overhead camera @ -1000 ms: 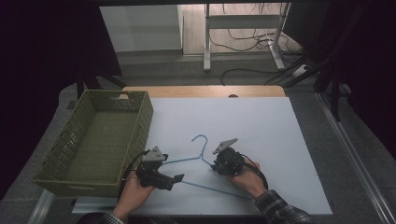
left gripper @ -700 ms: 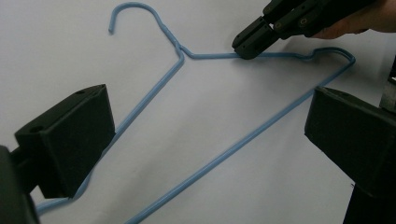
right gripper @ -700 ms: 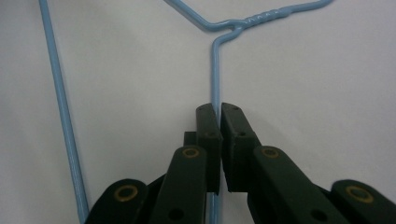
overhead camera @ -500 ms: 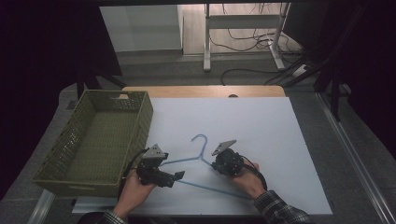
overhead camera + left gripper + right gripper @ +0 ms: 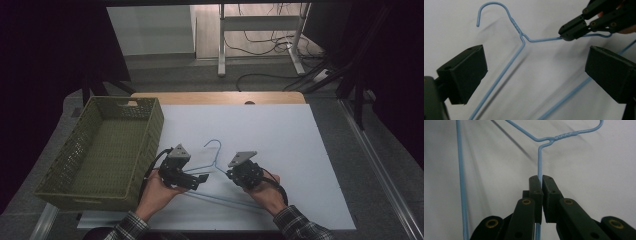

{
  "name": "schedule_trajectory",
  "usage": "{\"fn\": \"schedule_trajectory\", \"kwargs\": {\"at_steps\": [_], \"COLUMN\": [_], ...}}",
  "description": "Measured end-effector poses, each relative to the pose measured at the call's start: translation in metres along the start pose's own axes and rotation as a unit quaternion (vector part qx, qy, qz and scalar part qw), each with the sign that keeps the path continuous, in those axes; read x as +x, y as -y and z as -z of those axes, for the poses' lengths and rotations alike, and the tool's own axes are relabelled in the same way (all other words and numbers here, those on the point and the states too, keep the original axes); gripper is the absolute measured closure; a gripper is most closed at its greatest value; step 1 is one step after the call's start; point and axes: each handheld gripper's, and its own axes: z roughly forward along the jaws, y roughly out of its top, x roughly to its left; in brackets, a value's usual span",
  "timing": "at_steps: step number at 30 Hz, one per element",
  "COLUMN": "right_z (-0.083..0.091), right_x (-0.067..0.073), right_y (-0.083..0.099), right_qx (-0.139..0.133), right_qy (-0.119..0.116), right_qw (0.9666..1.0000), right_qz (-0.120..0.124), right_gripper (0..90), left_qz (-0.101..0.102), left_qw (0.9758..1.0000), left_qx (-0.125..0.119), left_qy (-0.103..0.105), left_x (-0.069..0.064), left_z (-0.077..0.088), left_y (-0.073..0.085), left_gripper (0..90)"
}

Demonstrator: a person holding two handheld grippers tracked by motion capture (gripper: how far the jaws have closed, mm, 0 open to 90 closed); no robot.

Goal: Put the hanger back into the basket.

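Two grippers: right gripper (image 5: 541, 182) pinches thin blue wire hanger (image 5: 539, 162); left gripper (image 5: 534, 72) gapes wide, empty

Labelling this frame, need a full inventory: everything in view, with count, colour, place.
Blue wire coat hanger: 1, light blue, flat on the white table between the two grippers, hook pointing away from the person.
Green plastic lattice basket: 1, olive green, left part of the table, nothing visible inside.
White table top: 1, white, centre of the high view, a wooden edge along its far side.
Metal desk frame with cables: 1, pale, on the floor beyond the table.
Left gripper: 1, black, jaws wide apart around the hanger's left arm, not touching it.
Right gripper: 1, black, jaws shut on the hanger's right shoulder wire.
Hands with plaid sleeves: 2, at the near edge.
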Motion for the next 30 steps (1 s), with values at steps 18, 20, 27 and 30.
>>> {"fn": "schedule_trajectory", "kwargs": {"at_steps": [18,20,27,30], "right_z": [0.009,0.010,0.011,0.012], "right_x": [0.006,0.007,0.008,0.009], "right_y": [-0.003,-0.003,-0.003,-0.003], "right_qx": [-0.018,-0.019,-0.022,-0.023], "right_qy": [0.013,0.013,0.018,0.018], "right_qw": [0.9996,0.9996,0.9993,0.9993], "right_qz": [0.016,0.017,0.023,0.024], "right_gripper": [86.9,86.9,86.8,86.9], "left_qz": [0.022,0.025,0.043,0.052], "left_qw": [0.9993,0.9991,0.9976,0.9968], "left_qx": [0.031,0.034,0.051,0.058], "left_qy": [-0.004,-0.010,-0.016,-0.017], "left_x": [0.020,0.021,0.026,0.027], "left_z": [-0.055,-0.059,-0.071,-0.074], "left_y": [-0.037,-0.039,-0.048,-0.049], "left_gripper": [30.5,36.6,52.6,56.2]}}
